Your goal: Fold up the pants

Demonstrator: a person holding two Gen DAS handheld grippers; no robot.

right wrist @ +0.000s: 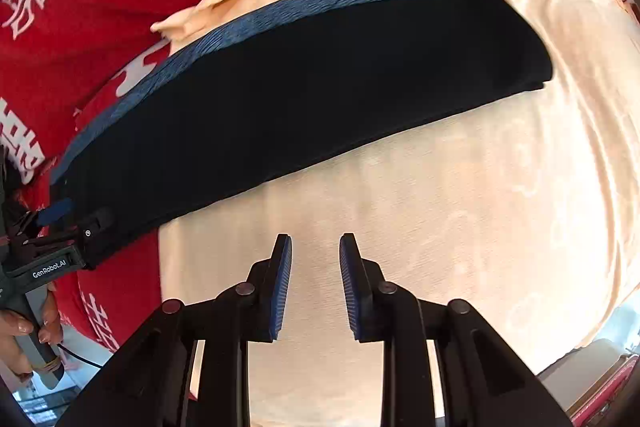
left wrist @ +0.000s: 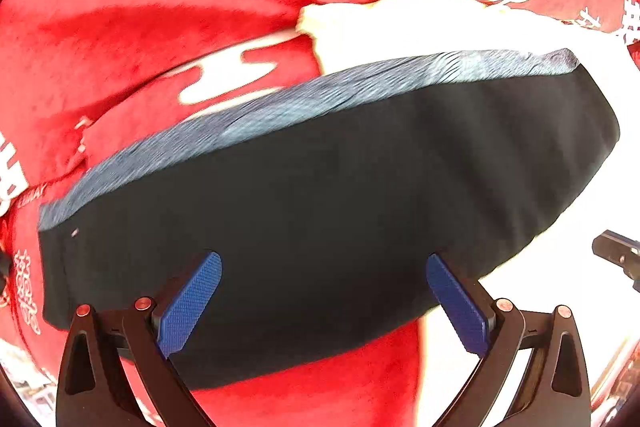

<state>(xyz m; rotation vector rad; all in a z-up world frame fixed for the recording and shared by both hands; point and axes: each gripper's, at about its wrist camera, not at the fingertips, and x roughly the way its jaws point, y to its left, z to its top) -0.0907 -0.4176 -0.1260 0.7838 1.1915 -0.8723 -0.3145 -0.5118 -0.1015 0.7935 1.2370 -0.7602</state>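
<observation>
The black pants (left wrist: 320, 195) lie folded into a long flat band with a blue-grey ribbed waistband (left wrist: 280, 107) along the far edge. In the right wrist view the pants (right wrist: 320, 87) run from lower left to upper right. My left gripper (left wrist: 324, 301) is open, its blue pads wide apart just above the near edge of the pants, holding nothing. It also shows at the left of the right wrist view (right wrist: 76, 227), at the pants' left end. My right gripper (right wrist: 316, 287) is partly open and empty, over the peach cloth, short of the pants.
A peach cloth (right wrist: 480, 207) lies under the right part of the pants. A red blanket with white characters (left wrist: 160, 7) covers the rest of the surface. The surface's edge and room clutter show at the lower right (right wrist: 600, 379).
</observation>
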